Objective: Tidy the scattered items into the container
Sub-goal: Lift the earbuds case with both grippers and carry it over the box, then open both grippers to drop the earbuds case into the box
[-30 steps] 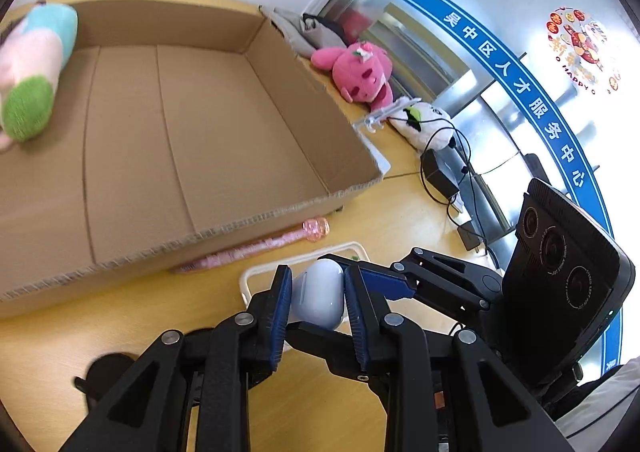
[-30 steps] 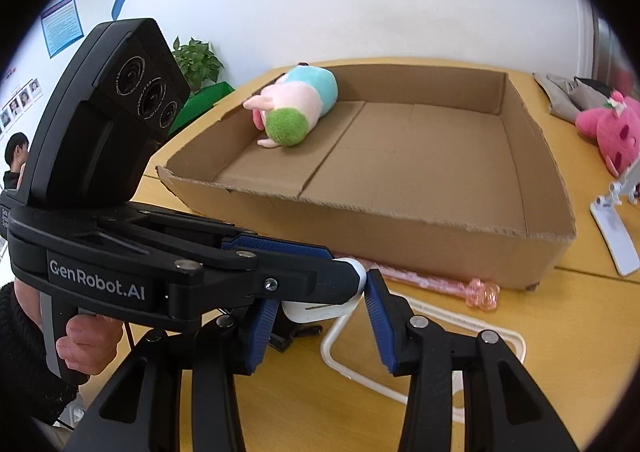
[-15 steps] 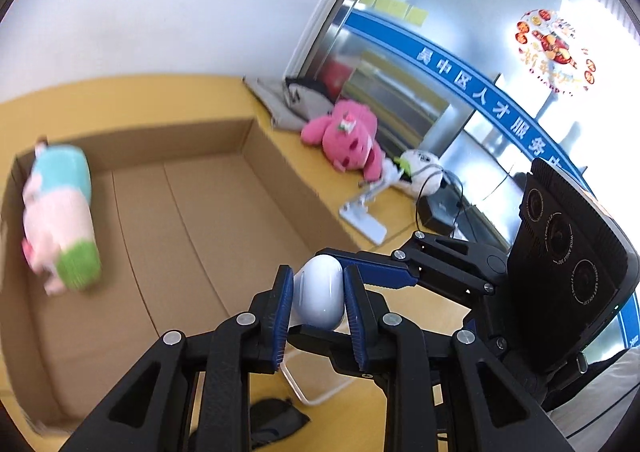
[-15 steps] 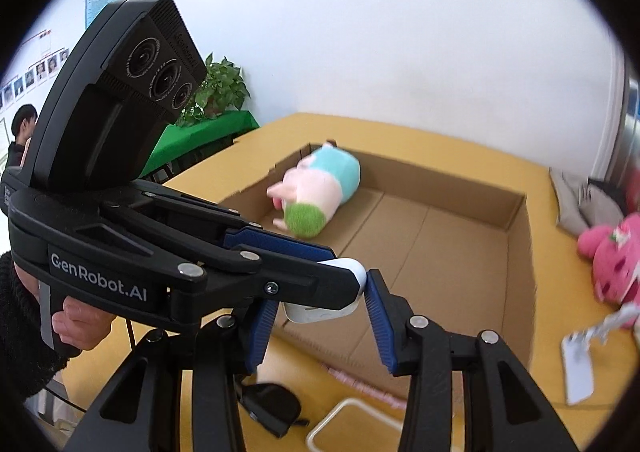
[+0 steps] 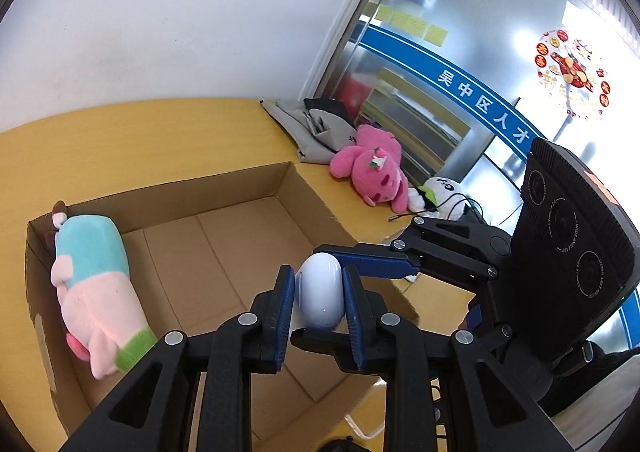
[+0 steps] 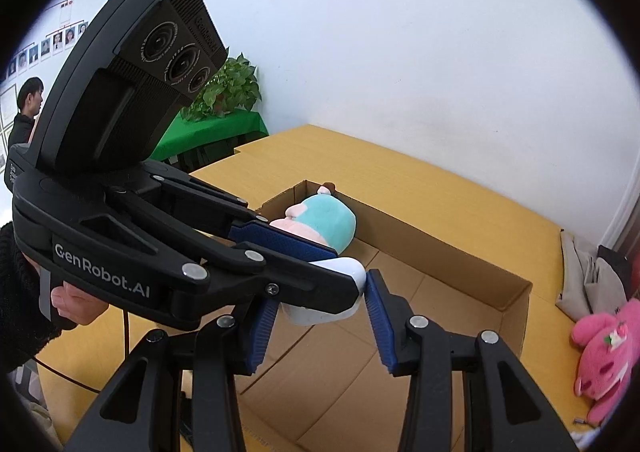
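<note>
Both grippers meet on one white egg-shaped case [image 5: 320,294]: the left gripper [image 5: 318,304] pinches its narrow sides, the right gripper [image 6: 320,308] spans its length, fingers part-open. Below and just ahead lies the cardboard box [image 5: 240,180], a pastel plush [image 5: 96,284] along its left wall. Farther off, a pink plush [image 5: 370,168] waits on the worktop [image 5: 140,132].

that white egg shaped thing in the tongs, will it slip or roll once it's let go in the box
Probably slippery: the white egg-shaped case looks glossy and smooth. Both the left tongs and right tongs pinch it on curved sides, so the hold may be marginal. Released onto the flat floor of the cardboard box, it would likely rock or roll a little.
</note>
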The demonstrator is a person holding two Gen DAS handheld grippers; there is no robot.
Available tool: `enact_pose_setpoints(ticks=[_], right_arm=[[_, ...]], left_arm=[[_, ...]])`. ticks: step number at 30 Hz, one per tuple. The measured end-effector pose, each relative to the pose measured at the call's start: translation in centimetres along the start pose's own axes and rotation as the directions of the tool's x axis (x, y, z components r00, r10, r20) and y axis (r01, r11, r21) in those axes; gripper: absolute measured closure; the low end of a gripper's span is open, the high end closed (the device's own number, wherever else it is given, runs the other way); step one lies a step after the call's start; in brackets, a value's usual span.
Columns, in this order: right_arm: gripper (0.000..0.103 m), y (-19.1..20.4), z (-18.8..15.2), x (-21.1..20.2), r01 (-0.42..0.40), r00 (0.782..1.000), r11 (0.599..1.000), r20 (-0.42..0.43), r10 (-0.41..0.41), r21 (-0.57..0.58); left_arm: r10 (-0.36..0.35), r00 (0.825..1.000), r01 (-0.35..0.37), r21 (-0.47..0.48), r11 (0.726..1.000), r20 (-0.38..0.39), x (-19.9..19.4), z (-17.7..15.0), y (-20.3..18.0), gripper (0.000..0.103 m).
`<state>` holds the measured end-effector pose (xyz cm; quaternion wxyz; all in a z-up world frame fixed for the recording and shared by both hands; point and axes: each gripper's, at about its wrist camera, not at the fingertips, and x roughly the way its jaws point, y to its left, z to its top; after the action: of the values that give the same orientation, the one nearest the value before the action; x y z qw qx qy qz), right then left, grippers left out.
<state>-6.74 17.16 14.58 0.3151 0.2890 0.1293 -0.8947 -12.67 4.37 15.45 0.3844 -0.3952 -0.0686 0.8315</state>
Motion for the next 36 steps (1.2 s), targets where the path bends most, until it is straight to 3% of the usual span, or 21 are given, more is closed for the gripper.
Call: enact_pose_setpoints(ticks=[10,17,22,26,31,33,36], right_arm=[[0.061,-5.9,2.4,9.6,-0.056,0.992,0.995,-0.109,0.065,0.084],[0.061,-9.2,0.1,15.8,-0.081,0.978,0.982,-0.175,0.111,0.172],[0.061,-9.8,-2.2,18.9,-0.068,0.969,0.974,-0.217,0.115,0.214],[0.062,-9.7,-3.1,20.6,-0.051,0.965,0.972,-0.241,0.107,0.227],[0.064,-9.0,-3.7,21.6,-0.040,0.954,0.973,-0.280,0.104,0.226],[0.064,-9.0,-3.8,21.6,-0.040,0.953,0.970,-0.283,0.110,0.241],[0.059,-8.8,-3.3,20.0,-0.038,0.962,0.968,-0.251,0.103,0.250]], left_arm=[[0.014,0.993,-0.025,-0.097,0.995,-0.114,7.7,4.1,8.5,0.079],[0.029,0.977,-0.069,-0.183,0.981,-0.209,13.7,3.8,12.7,0.079],[0.073,0.954,-0.139,-0.216,0.967,-0.290,16.9,3.0,14.7,0.079],[0.108,0.939,-0.186,-0.217,0.958,-0.326,18.2,2.5,15.5,0.079],[0.224,0.906,-0.303,-0.180,0.936,-0.359,19.0,1.9,15.5,0.079],[0.249,0.907,-0.324,-0.185,0.928,-0.340,18.3,2.0,15.3,0.075],[0.280,0.920,-0.337,-0.186,0.923,-0.275,15.7,2.3,14.9,0.058]])
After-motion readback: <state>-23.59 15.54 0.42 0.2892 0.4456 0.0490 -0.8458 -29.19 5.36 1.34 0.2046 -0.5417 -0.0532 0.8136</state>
